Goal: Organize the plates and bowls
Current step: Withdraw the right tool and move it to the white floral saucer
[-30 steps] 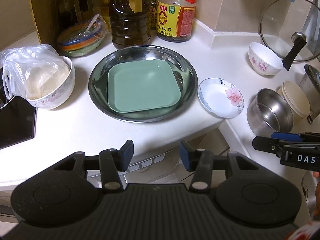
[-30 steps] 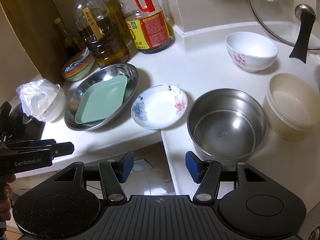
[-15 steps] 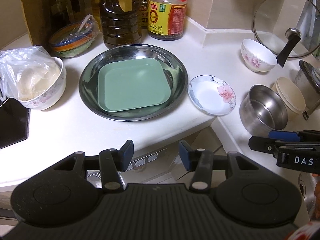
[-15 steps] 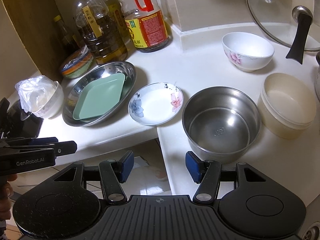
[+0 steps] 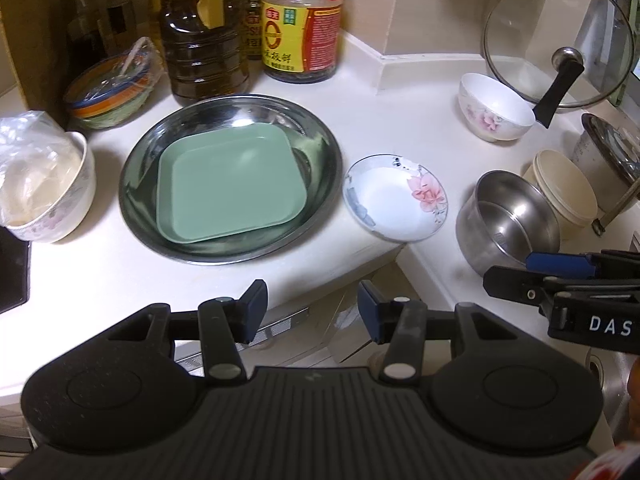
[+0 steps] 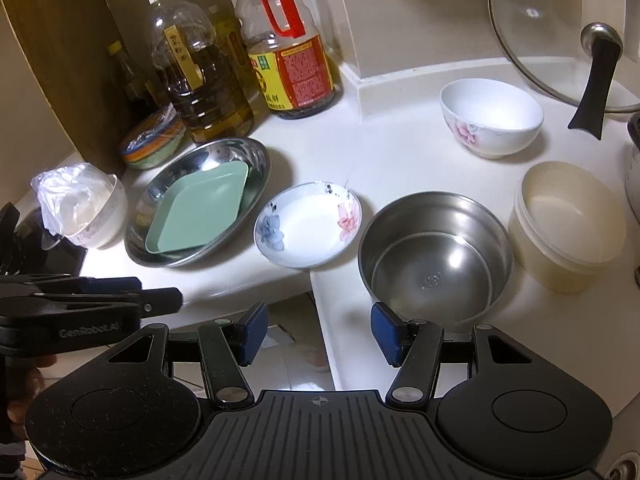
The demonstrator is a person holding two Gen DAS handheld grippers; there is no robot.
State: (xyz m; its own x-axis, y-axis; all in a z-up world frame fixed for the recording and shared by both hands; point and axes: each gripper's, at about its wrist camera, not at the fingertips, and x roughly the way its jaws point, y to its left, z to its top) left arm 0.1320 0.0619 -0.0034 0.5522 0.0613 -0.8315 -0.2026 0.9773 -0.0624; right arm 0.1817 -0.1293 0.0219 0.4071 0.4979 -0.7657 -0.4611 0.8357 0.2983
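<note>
**Both grippers hanging empty off the counter's edge**

The left gripper (image 5: 312, 312) is hovering with its jaws apart and nothing between them, just off the front edge of the white counter (image 5: 100, 272); the right gripper (image 6: 316, 334) is likewise standing released and empty, its right pad sitting close before the steel pot (image 6: 436, 256).

On the counter, a green plate (image 5: 230, 184) is lying inside a wide steel dish (image 5: 324, 148); just beside that dish, to its right, a small flowered saucer (image 5: 396, 200) is resting near the counter's inner corner; the steel pot is sitting right of the saucer, with a cream tub (image 6: 568, 224) touching or nearly touching its far side.

A white flowered bowl (image 6: 492, 120) is standing apart behind them, near a glass lid (image 6: 560, 40) leaning on the wall; a bowl covered with a plastic bag (image 5: 44, 184) is sitting left of the dish; oil bottles (image 5: 204, 36) are crowding the back corner.
</note>
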